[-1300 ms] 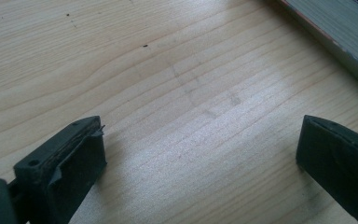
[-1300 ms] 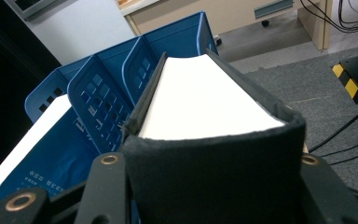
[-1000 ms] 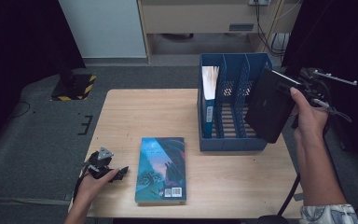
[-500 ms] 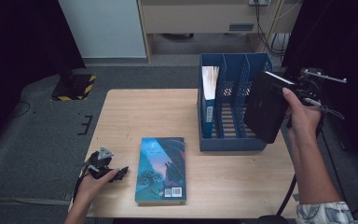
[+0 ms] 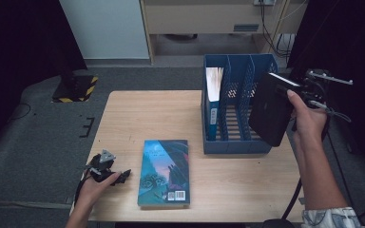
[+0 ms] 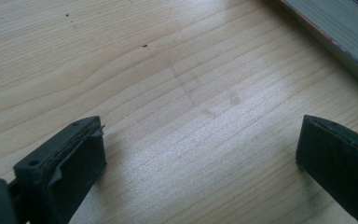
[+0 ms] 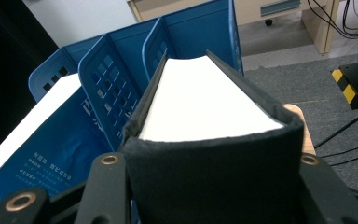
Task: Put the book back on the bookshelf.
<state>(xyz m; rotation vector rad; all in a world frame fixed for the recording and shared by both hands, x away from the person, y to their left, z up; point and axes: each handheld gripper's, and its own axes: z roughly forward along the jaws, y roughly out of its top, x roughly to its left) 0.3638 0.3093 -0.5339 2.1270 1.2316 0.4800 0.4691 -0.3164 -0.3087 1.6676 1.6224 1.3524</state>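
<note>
A blue three-slot file rack [image 5: 240,78] stands on the right of the wooden table [image 5: 142,114]. A blue book [image 5: 212,102] stands upright in its left slot. My right gripper [image 5: 300,90] is shut on a thick black book [image 5: 271,111] and holds it tilted above the rack's right side. In the right gripper view the black book [image 7: 205,102] sits spine-first between the jaws of the right gripper [image 7: 212,182], with the rack [image 7: 121,70] behind it. A teal book [image 5: 164,173] lies flat near the front edge. Left of it, my left gripper [image 5: 116,175] rests open on the table.
In the left gripper view the left gripper [image 6: 200,154] has bare wood between its jaws, and the flat book's page edge [image 6: 340,32] is at the upper right. The rack's middle slot [image 5: 235,118] holds nothing. Cables hang at the back right [image 5: 275,28].
My right hand has carried the black book slightly left, closer over the rack. The left gripper has stayed where it was.
</note>
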